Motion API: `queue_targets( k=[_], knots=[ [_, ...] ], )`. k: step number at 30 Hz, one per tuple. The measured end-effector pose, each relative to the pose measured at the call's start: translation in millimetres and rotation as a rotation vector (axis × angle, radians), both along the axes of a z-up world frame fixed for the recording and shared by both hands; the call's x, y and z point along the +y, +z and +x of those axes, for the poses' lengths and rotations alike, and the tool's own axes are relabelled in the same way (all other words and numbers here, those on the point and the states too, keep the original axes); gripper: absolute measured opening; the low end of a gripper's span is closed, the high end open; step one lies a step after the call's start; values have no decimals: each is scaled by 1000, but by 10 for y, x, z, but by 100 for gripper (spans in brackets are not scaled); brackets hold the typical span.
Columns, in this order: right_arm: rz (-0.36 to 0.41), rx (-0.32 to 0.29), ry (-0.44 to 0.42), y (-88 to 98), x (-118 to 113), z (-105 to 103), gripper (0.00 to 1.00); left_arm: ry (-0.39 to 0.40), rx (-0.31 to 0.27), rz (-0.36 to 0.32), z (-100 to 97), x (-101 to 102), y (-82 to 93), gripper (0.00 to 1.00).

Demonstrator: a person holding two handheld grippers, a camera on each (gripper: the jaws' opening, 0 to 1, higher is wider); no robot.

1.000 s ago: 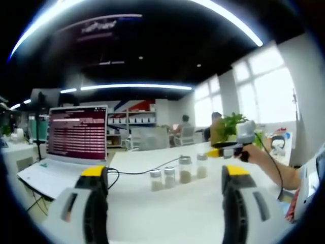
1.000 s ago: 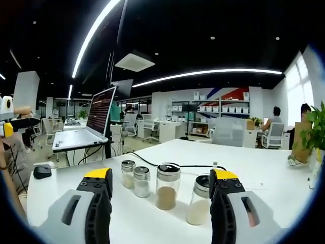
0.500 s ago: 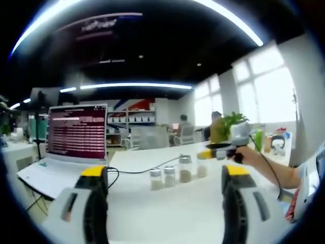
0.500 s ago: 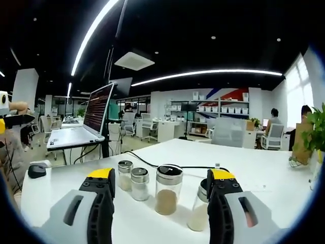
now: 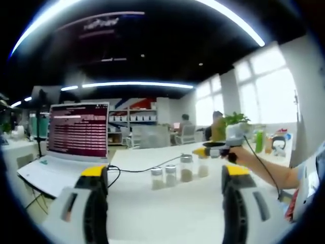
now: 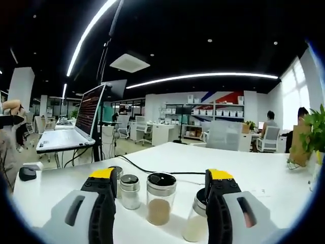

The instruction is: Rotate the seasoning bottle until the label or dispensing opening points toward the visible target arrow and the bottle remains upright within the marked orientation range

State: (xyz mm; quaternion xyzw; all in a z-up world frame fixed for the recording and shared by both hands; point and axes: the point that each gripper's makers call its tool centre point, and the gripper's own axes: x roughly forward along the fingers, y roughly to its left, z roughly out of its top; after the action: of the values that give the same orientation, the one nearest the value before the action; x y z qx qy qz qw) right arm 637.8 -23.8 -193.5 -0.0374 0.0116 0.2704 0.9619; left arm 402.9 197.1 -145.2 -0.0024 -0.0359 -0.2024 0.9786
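Observation:
Four glass seasoning bottles stand upright in a row on the white table (image 6: 264,185). In the right gripper view the brown-filled bottle (image 6: 159,198) lies just ahead of my right gripper (image 6: 161,175), between its open jaws. A pale-filled bottle (image 6: 194,222) is partly behind the right jaw, and a small bottle (image 6: 130,191) sits beside the left jaw. In the left gripper view the row (image 5: 179,173) stands farther off, beyond my open left gripper (image 5: 164,172). The right gripper (image 5: 213,150), held by a hand, hovers over the row's right end.
An open laptop (image 5: 76,133) stands at the left of the table (image 5: 152,216), with a black cable (image 5: 137,171) running toward the bottles. A mouse (image 6: 26,174) lies at the table's left edge. A plant (image 6: 315,127) stands at the right. People sit at desks behind.
My right gripper has moved forward and lower toward the bottles, which now loom larger between its jaws. In the left gripper view it has slid left over the row. My left gripper has barely moved.

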Motion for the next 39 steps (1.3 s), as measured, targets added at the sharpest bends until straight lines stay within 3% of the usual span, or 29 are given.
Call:
queue_targets(
  k=[4, 15, 22, 31, 39],
  knots=[
    [-39, -14, -3, -42, 55, 75, 70, 11, 1, -4, -1, 28, -6, 98],
    [-30, 4, -10, -69, 111, 274, 69, 2, 5, 3, 11, -5, -25, 98],
    [-23, 28, -16, -142, 143, 307, 68, 3, 1, 3, -6, -8, -23, 98],
    [-19, -12, -39, -98, 167, 344, 67, 14, 2, -7, 2, 43, -11, 98],
    [-1, 11, -31, -250, 267, 291, 66, 17, -1, -13, -8, 63, -7, 98]
  ],
)
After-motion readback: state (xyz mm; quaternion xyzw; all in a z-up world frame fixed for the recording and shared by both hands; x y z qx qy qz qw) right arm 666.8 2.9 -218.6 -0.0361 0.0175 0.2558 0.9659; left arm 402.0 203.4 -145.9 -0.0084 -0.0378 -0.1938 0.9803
